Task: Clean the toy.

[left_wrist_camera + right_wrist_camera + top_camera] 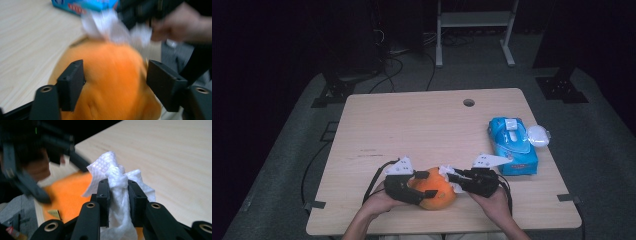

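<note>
A: What is being held near the lower middle of the high view?

B: An orange plush toy (435, 192) is being straddled by the left gripper (422, 187). In the left gripper view the toy (110, 82) is sitting between the 2 black jaws; the left jaw is lying against it, but whether the right one is pressing on it cannot be told through the blur.

A: And the right gripper (452, 176)?

B: It is being kept clenched on a crumpled white wipe (117, 187), which is bulging out above and below the jaws. The wipe (448, 173) is being held against the toy's upper right edge.

A: Anything else on the wooden table (412, 125)?

B: A blue wipe pack (512, 145) is lying at the right of the high view, well apart from the toy.
</note>
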Motion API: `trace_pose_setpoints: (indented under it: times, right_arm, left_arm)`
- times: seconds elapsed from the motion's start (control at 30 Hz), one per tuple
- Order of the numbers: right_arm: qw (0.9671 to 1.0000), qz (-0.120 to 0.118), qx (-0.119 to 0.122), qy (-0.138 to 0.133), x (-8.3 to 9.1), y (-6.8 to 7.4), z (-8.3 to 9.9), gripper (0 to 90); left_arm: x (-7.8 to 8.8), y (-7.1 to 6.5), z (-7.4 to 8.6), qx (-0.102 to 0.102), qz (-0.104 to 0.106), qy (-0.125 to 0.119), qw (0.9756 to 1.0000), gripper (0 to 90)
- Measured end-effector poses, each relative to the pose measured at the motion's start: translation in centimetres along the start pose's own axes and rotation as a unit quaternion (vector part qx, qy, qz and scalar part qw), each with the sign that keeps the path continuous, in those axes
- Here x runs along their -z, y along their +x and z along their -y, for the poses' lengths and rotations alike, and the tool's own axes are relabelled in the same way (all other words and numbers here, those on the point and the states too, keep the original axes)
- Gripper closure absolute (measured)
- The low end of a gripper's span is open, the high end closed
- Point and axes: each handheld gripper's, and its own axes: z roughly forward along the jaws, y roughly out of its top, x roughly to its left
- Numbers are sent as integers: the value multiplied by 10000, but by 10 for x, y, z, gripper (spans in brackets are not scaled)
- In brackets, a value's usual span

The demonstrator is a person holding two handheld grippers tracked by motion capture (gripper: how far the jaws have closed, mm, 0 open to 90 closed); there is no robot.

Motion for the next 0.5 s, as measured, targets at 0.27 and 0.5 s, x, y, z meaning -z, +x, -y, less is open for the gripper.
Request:
trace_pose_setpoints:
  times: [0.27, 0.5]
  right_arm:
    - [9996, -178, 236, 48, 15, 11, -3, 728]
    - [9998, -37, 145, 121, 12, 4, 3, 729]
  left_arm:
    - [-15, -5, 6, -74, 27, 438, 9990, 277]
    - [-13, -10, -1, -93, -16, 410, 9991, 212]
